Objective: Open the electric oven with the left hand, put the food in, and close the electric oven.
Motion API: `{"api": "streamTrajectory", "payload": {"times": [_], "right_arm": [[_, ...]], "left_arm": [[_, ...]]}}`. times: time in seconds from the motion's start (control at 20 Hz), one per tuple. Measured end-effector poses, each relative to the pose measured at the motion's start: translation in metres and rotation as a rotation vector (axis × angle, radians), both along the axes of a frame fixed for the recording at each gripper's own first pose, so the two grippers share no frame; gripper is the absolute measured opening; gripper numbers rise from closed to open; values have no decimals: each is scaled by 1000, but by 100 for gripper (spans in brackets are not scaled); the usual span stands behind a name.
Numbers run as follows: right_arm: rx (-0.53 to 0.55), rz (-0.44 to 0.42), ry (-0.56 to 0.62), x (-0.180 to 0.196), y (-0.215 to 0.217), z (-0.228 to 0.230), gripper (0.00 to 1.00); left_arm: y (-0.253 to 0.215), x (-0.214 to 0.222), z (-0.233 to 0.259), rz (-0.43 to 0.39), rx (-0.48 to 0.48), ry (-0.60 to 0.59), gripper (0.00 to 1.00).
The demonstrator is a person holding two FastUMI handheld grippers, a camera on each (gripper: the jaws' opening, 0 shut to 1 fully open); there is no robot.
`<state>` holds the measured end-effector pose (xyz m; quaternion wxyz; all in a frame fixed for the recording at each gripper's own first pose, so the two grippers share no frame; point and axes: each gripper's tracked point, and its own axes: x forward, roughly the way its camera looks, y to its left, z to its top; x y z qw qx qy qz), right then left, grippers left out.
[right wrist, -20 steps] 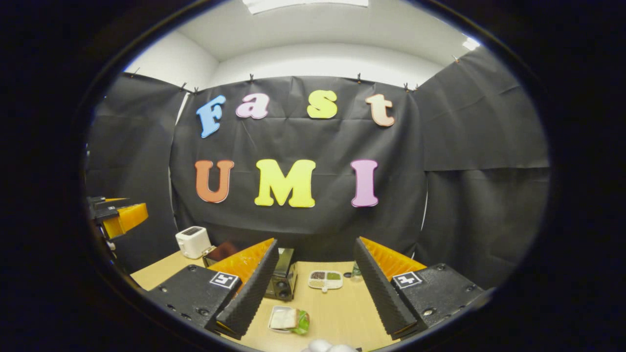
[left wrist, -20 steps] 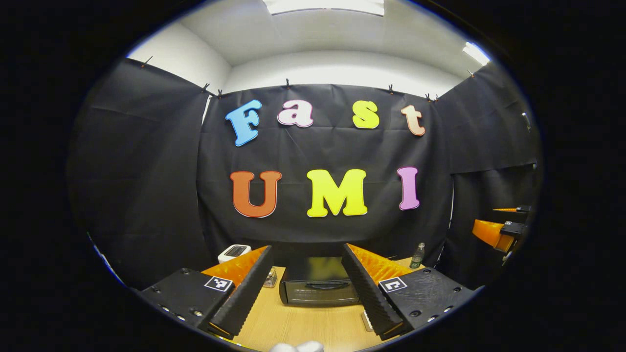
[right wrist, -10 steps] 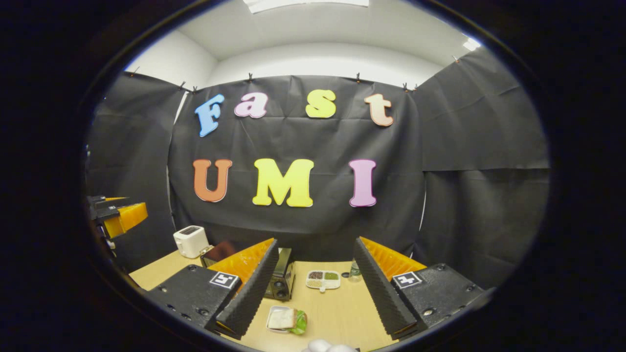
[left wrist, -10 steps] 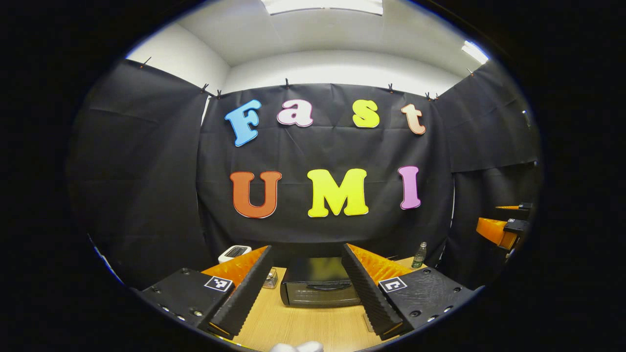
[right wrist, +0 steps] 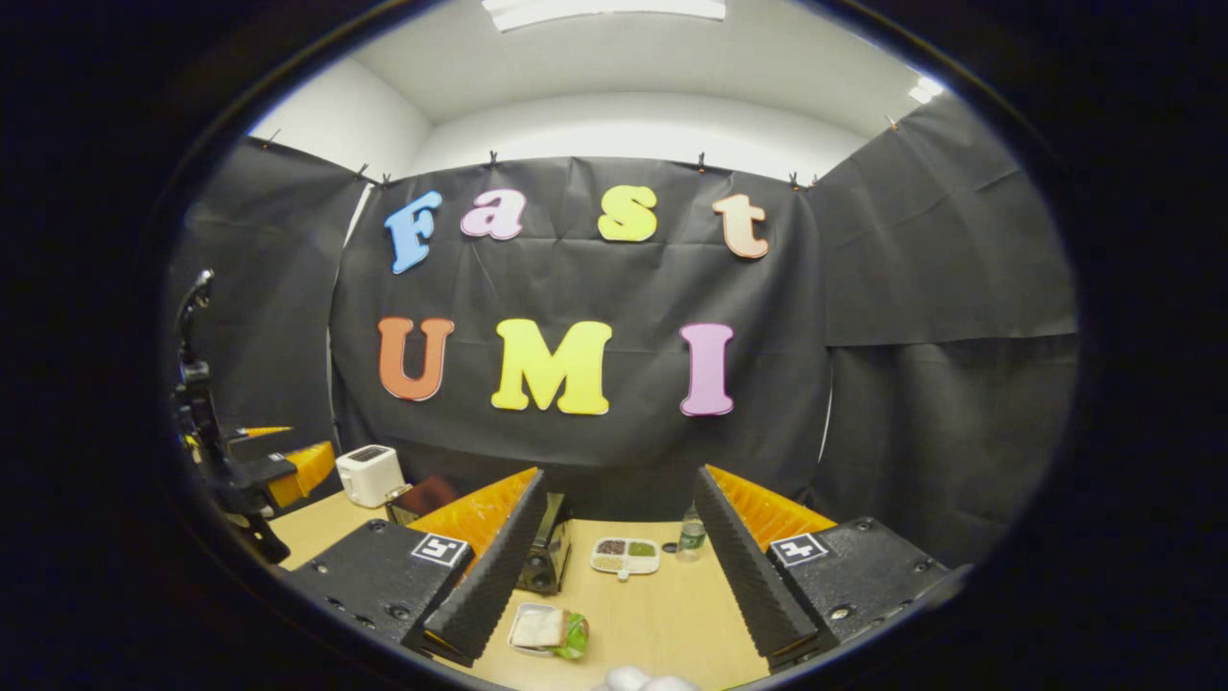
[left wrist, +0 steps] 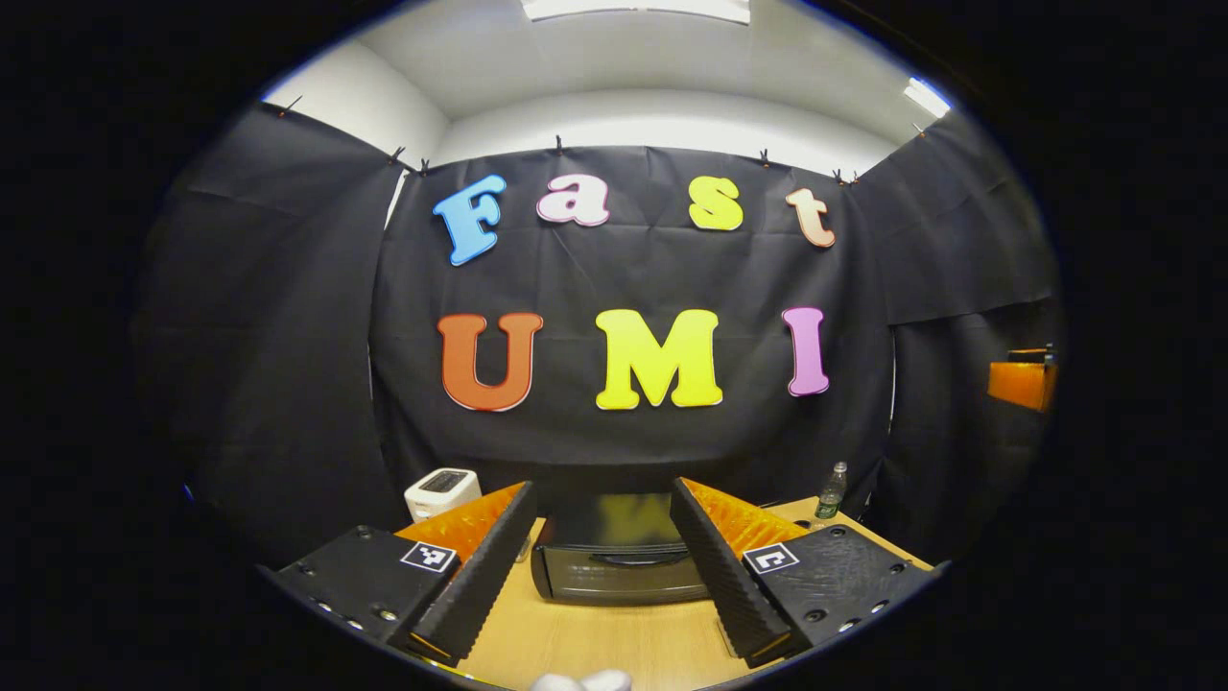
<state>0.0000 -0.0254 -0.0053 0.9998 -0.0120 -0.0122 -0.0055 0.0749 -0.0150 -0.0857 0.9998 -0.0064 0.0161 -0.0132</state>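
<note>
Right gripper view: wooden table (right wrist: 662, 614) seen past spread fingers.
Right gripper (right wrist: 614, 576) jaws wide apart, nothing between them. Sandwich on a small tray (right wrist: 545, 631) lies near the left finger (right wrist: 489, 585). Electric oven (right wrist: 545, 559) partly hidden behind that finger; divided dish (right wrist: 625, 556) and bottle (right wrist: 688, 539) beyond. White toaster (right wrist: 369, 474) far left, left gripper (right wrist: 278, 465) beside it.

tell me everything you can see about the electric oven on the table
The electric oven is a low, dark box with a glossy top that mirrors the wall. Its door looks shut, a curved handle running across the front near the top. It stands flat on the wooden table, framed between the open left gripper fingers, which are not touching it. The right gripper view shows its end with round knobs.
</note>
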Motion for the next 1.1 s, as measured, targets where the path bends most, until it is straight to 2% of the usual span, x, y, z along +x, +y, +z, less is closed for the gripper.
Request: {"api": "streamTrajectory", "payload": {"times": [0.25, 0.45, 0.7, 0.95, 1.0, 1.05, 1.1], "right_arm": [[-41, -21, 6, -2, -18, -5, 96], [-58, -42, 40, 3, -30, -15, 96], [-67, -86, 104, 12, -47, -32, 96], [-67, -113, 141, 20, -54, -40, 96], [-68, -109, 143, 22, -53, -40, 96], [-70, -105, 143, 24, -51, -40, 96], [-73, -103, 143, 27, -50, -40, 99]], "left_arm": [[-23, 46, -60, -21, 38, 24, 93], [-43, 88, -114, -38, 3, 88, 94], [-50, 144, -161, -41, 11, 148, 94], [-52, 168, -198, -38, 12, 219, 94], [-51, 169, -203, -37, 9, 232, 83], [-50, 171, -204, -37, 12, 226, 94], [-49, 173, -206, -38, 19, 231, 95]]}}
